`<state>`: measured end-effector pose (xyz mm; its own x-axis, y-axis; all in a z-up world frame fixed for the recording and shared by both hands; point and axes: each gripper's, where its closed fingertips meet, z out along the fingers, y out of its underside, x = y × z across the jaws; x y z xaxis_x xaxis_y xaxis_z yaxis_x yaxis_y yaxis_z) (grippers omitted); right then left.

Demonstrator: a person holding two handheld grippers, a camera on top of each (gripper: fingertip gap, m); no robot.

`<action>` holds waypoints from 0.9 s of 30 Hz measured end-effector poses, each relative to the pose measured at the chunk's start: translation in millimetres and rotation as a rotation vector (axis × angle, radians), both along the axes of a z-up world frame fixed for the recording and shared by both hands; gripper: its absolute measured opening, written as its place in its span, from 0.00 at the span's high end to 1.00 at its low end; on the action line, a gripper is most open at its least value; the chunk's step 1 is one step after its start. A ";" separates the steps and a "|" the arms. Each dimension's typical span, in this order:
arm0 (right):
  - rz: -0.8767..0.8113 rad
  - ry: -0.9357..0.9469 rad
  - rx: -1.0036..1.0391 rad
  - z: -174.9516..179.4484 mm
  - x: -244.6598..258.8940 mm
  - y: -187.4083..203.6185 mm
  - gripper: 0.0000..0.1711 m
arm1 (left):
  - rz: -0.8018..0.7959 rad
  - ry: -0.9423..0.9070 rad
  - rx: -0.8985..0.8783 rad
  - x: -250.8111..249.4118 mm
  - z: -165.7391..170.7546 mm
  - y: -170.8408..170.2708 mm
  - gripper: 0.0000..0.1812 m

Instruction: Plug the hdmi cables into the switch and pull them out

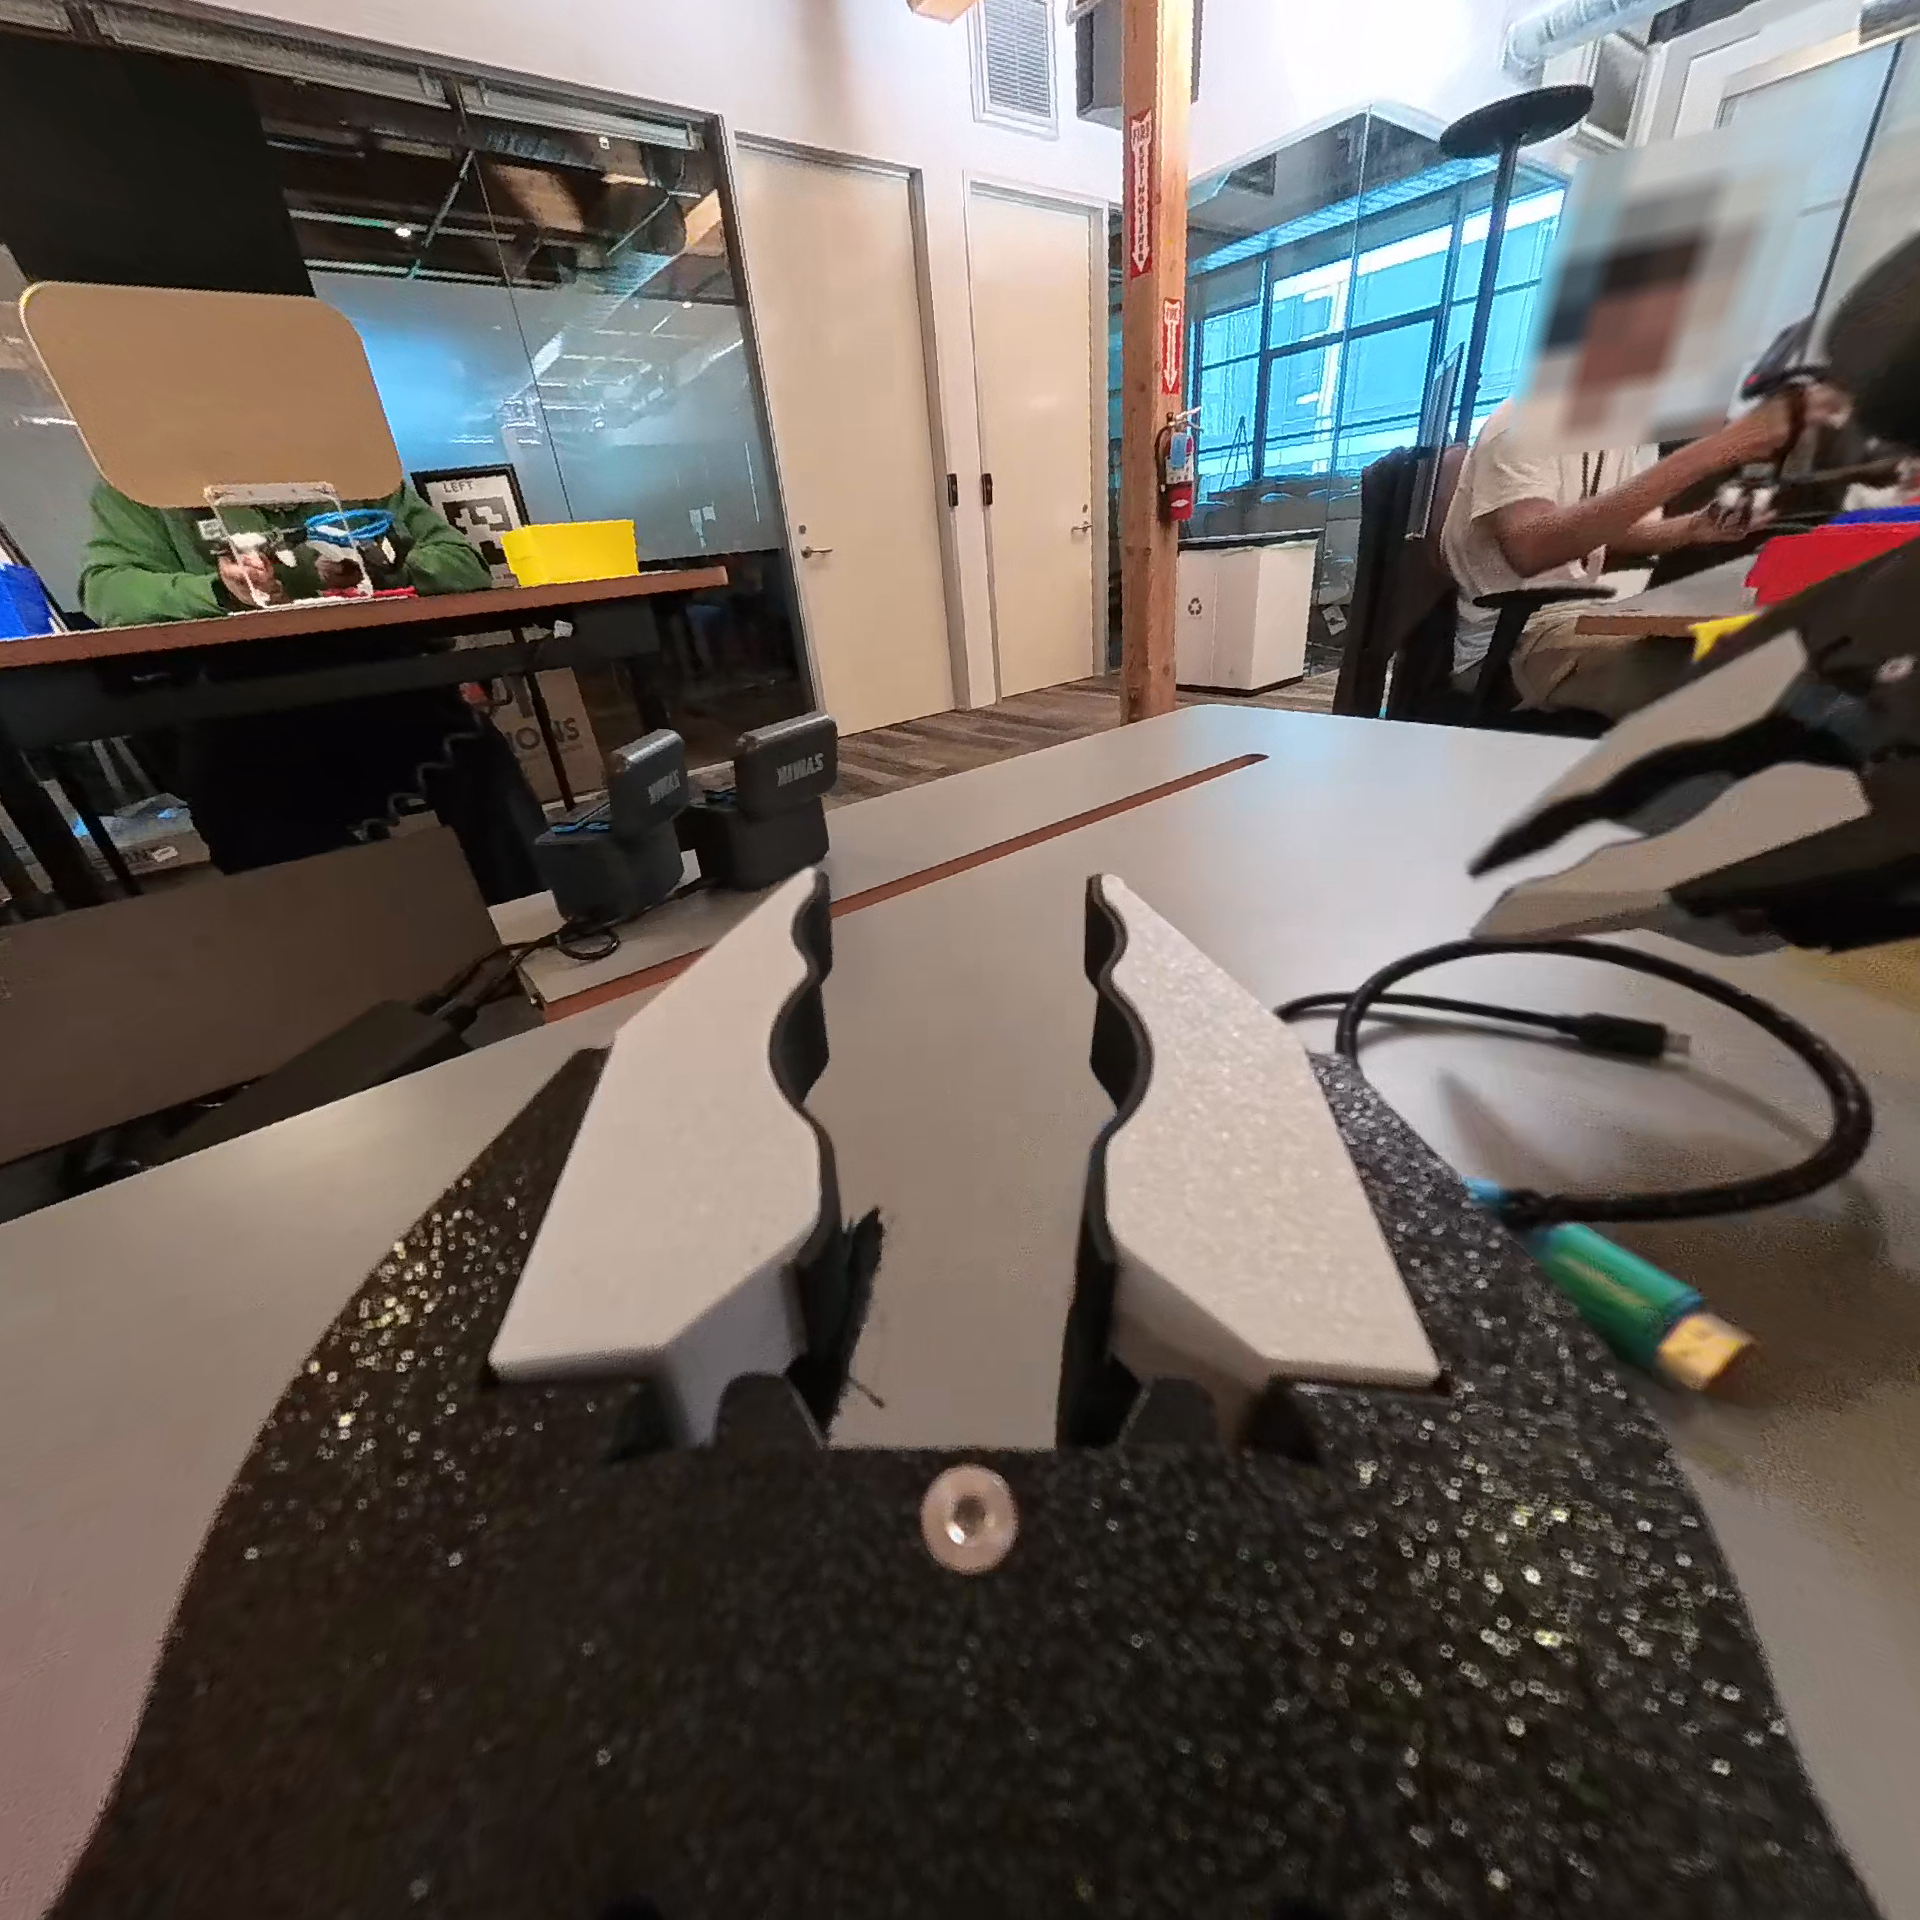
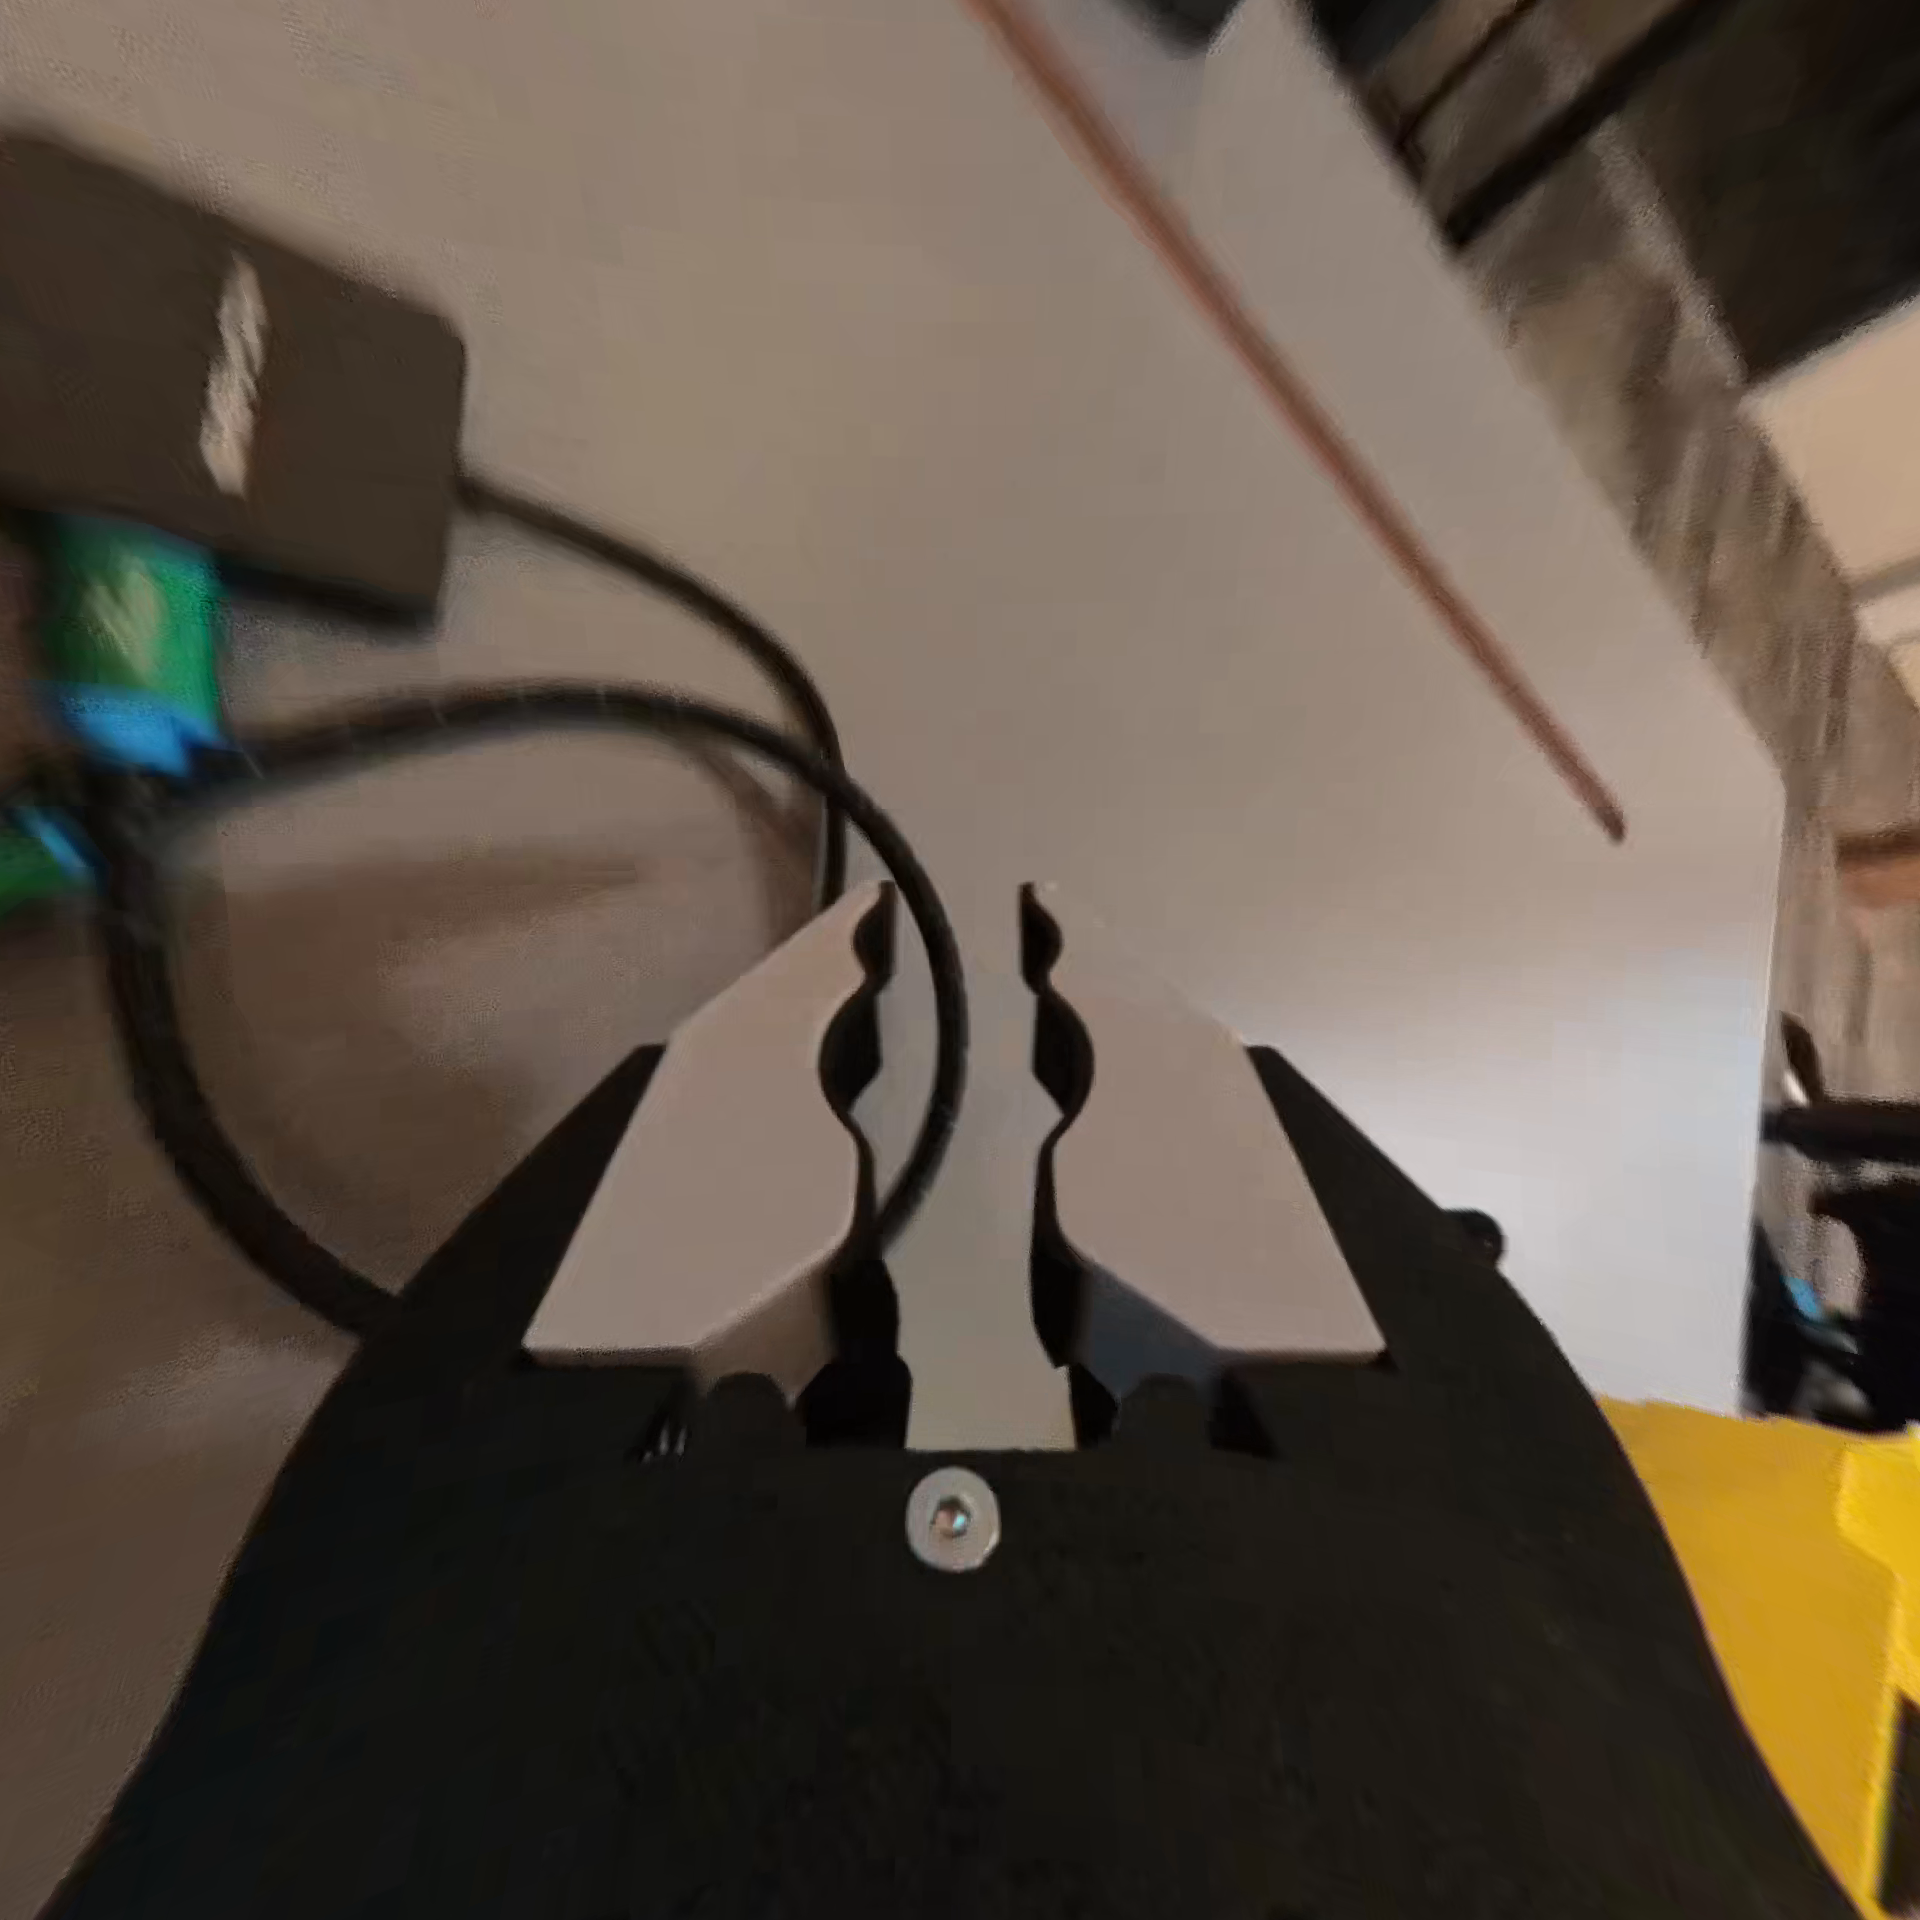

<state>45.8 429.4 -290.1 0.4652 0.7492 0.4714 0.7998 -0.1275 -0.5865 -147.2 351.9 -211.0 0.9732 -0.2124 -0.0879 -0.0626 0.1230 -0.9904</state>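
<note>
In the left wrist view, a green HDMI plug (image 1: 1600, 1288) with a bare gold tip lies loose on the grey table (image 1: 1195, 831), to the right of my left gripper (image 1: 956, 894), which is open and empty. Its black braided cable (image 1: 1849, 1122) loops behind it. My right gripper (image 1: 1481, 899) hovers over that loop. In the right wrist view, my right gripper (image 2: 956, 894) is open and empty above the cable (image 2: 940, 997). The black switch (image 2: 208, 384) lies far left with a green plug (image 2: 125, 623) against its near edge; blur hides whether it is inserted. Another green plug (image 2: 31, 862) shows at the left edge.
A thin black cable with a small plug (image 1: 1631, 1039) lies beyond the loop. Two dark chargers (image 1: 686, 831) stand at the table's far left. A yellow bin (image 2: 1766, 1662) is under my right gripper. People sit at other tables behind.
</note>
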 end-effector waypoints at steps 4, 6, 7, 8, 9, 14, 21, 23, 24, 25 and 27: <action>0.230 0.328 -0.078 36.1 -55.3 -41.9 0.79 | -0.008 0.002 -0.008 1.4 -1.9 0.8 0.75; 0.354 0.365 -0.236 30.1 -74.0 -73.9 0.79 | -0.009 0.004 -0.009 1.8 -2.2 0.9 0.76; 0.386 0.340 -0.286 22.4 -77.1 -83.2 0.78 | -0.010 0.006 -0.008 2.1 -2.3 0.8 0.76; 0.396 0.304 -0.311 14.0 -78.2 -87.1 0.79 | -0.010 0.007 -0.008 2.5 -2.4 0.7 0.76; 0.401 0.271 -0.329 5.5 -79.2 -89.8 0.79 | -0.011 0.010 -0.008 2.9 -2.5 0.8 0.76; 0.388 0.120 -0.337 -27.8 -87.6 -97.3 0.81 | -0.030 0.034 0.000 8.5 -2.2 -0.7 0.76; 0.349 0.134 -0.342 -26.5 -87.1 -91.9 0.88 | -0.185 0.294 0.039 45.8 -8.6 -7.9 0.56; 0.362 0.241 -0.410 -13.9 -86.9 -93.7 0.89 | -0.272 0.468 0.046 62.3 -22.7 -12.1 0.48; 0.377 0.304 -0.448 -5.5 -86.8 -95.6 0.89 | -0.311 0.549 0.047 68.6 -32.1 -14.1 0.47; 0.396 0.364 -0.484 3.3 -86.4 -98.1 0.89 | -0.339 0.624 0.039 73.2 -42.1 -15.3 0.47; 0.460 0.441 -0.527 18.2 -85.2 -105.8 0.89 | -0.319 0.740 0.010 75.6 -55.4 -11.5 0.49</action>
<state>-39.5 323.6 -271.9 0.1183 0.9817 -0.1491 0.5497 -0.1897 -0.8135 -71.6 340.3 -266.4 0.5541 -0.4661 -0.6897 -0.6627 0.2544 -0.7044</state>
